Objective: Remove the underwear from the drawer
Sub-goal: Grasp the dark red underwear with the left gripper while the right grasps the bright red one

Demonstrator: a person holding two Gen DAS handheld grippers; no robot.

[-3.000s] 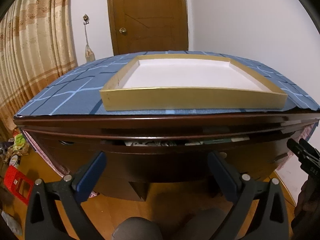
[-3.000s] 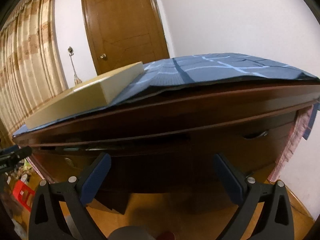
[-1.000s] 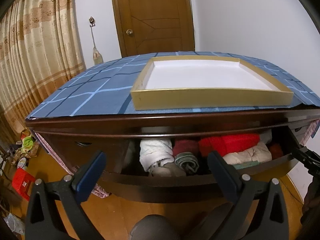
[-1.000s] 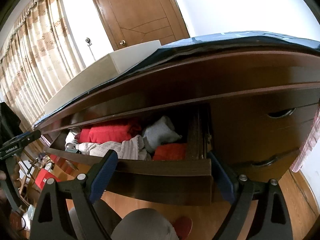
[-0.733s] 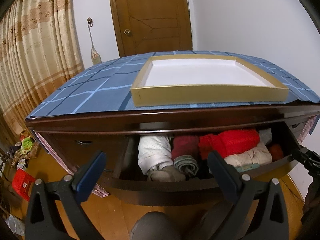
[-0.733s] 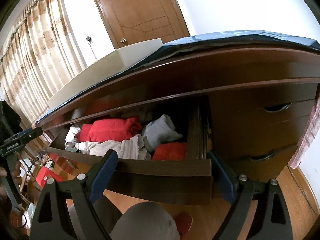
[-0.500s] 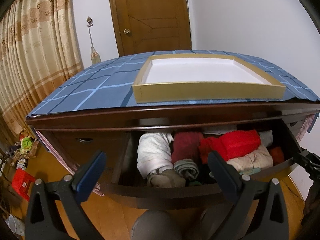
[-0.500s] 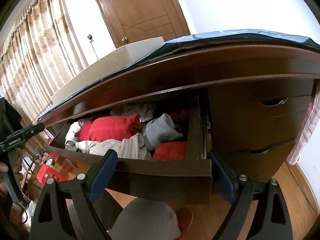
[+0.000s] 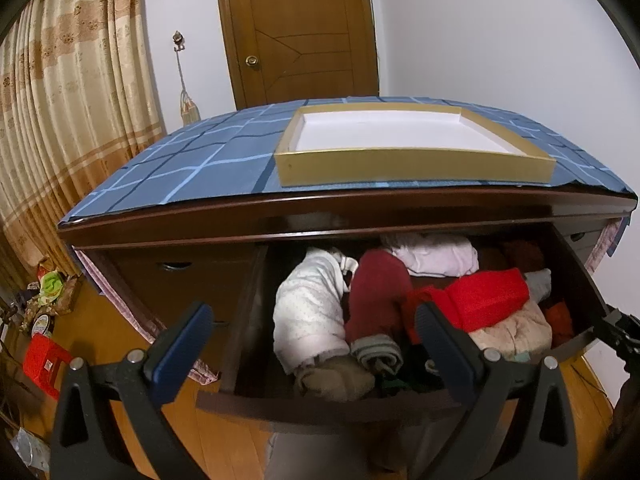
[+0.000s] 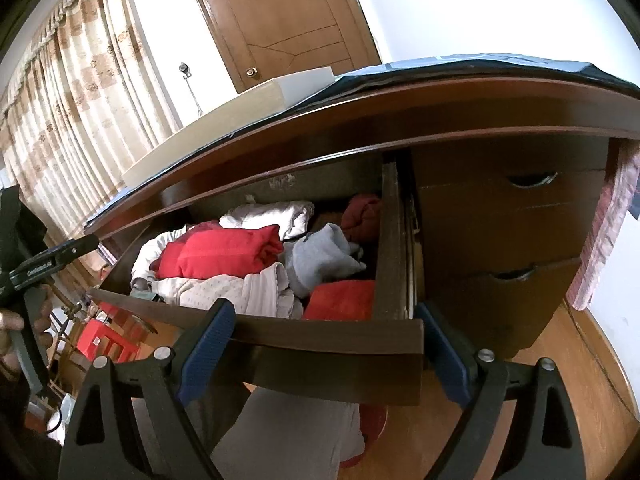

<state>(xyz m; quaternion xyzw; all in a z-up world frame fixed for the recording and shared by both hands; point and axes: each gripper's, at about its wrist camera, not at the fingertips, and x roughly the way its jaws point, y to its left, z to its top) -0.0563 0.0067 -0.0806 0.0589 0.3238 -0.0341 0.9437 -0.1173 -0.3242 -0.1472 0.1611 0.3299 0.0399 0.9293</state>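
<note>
we have the drawer (image 9: 320, 408) pulled out of the dresser (image 9: 280, 216), and both grippers hang in front of its front panel, apart from it and pointing down into it. the left gripper (image 9: 314, 344) is spread wide with nothing between its pads, and the right gripper (image 10: 324, 344) is spread wide and empty too. the underwear is not out yet: the drawer is packed with folded and rolled clothes, and we cannot tell for sure which bundle is the underwear. in the left view a white dotted roll (image 9: 310, 316) and a dark red roll (image 9: 376, 300) lie straight ahead of our left gripper, their long axes running front to back, near the drawer's left wall; a bright red fold (image 10: 220, 254) sits at the middle, long axis side to side, and a grey piece (image 10: 320, 258) and an orange-red fold (image 10: 342, 300) lie by the right wall, ahead of our right gripper. we judge the left hand nearer the rolls, so it should go forward and down over the front edge. on the dresser top a blue checked cloth (image 9: 192, 168) carries a gold tray (image 9: 416, 166) at the front edge, empty. behind are a door (image 9: 298, 28), curtains (image 9: 68, 92) and a wood floor (image 10: 560, 364).
</note>
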